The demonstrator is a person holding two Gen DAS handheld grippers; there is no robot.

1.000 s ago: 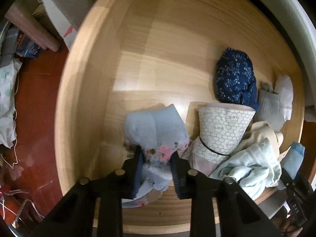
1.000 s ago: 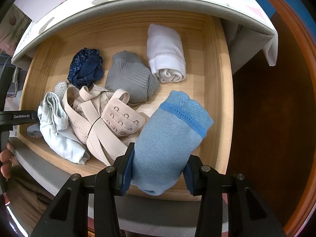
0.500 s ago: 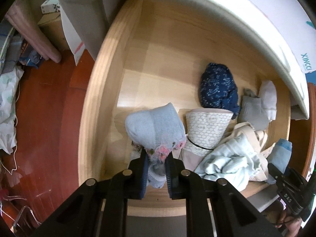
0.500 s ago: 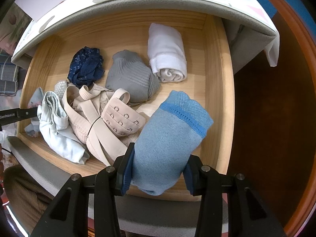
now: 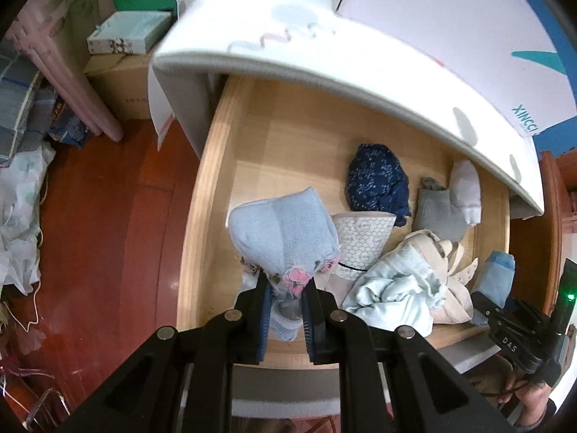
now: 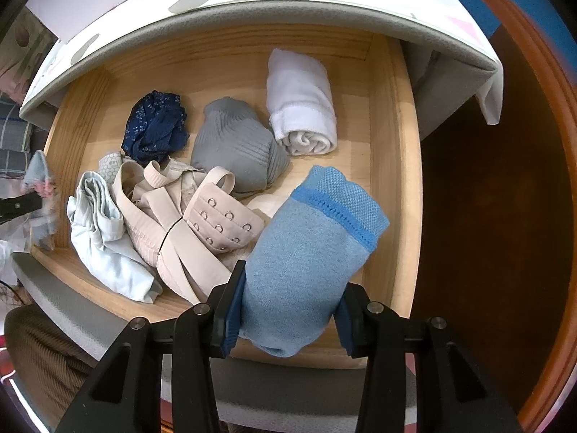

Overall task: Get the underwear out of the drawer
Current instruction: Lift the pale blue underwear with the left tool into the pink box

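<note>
while both grippers clamp rolled underwear

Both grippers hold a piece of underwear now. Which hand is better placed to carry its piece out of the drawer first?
Probably the left gripper: its pale blue floral underwear hangs near the drawer side wall, beside open floor.

Both wrist cams look steeply down, close, into drawer (image 5: 202,223); share navy bundle (image 6: 155,126).
</note>
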